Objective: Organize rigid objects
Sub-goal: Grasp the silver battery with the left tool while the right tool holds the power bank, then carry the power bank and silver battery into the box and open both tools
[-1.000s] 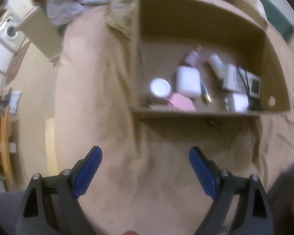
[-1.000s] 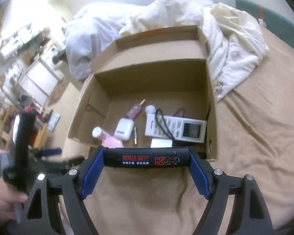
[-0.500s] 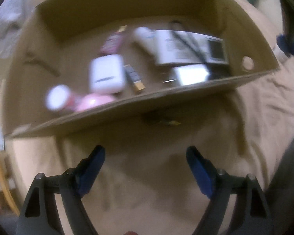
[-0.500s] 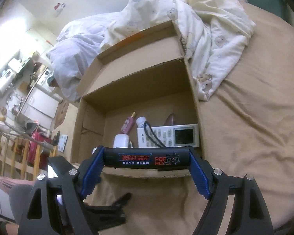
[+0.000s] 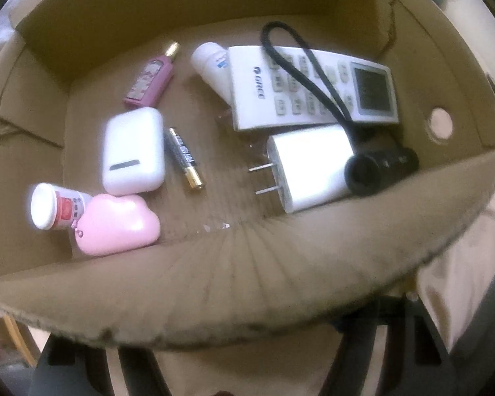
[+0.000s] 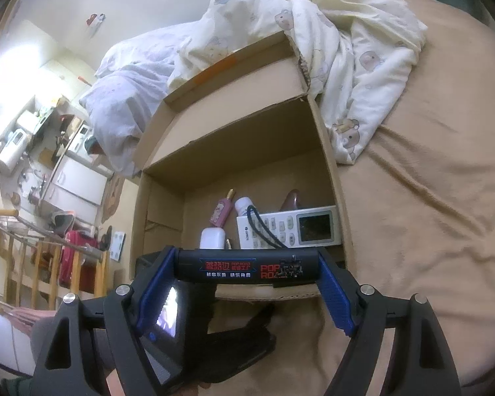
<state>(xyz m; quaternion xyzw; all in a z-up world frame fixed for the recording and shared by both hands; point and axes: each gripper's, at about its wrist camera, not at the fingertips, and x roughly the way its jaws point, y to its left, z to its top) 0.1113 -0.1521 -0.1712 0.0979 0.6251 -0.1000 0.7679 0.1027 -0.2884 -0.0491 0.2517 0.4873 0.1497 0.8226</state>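
Observation:
A cardboard box (image 5: 280,280) stands on a tan bedsheet and also shows in the right wrist view (image 6: 326,151). It holds a white remote (image 5: 313,89), a white charger plug (image 5: 310,168), a black cylinder (image 5: 379,168), a battery (image 5: 184,158), a white earbud case (image 5: 133,151), a pink cloud-shaped case (image 5: 117,224), a small white bottle (image 5: 54,206) and a pink perfume bottle (image 5: 150,81). My left gripper's fingertips are hidden behind the box's near wall. My right gripper (image 6: 247,272) is shut on a black tube with red lettering (image 6: 247,269), held just before the box's near edge.
A cream quilt (image 6: 346,49) lies against the box's far right side, a lilac pillow (image 6: 128,99) at its far left. The tan sheet (image 6: 429,198) spreads to the right. The floor, shelves and a wooden frame (image 6: 43,257) lie beyond the bed's left edge.
My left gripper moved forward and close to the box; its near wall now hides the fingers. My right gripper dropped lower toward the box's near edge, still holding the tube.

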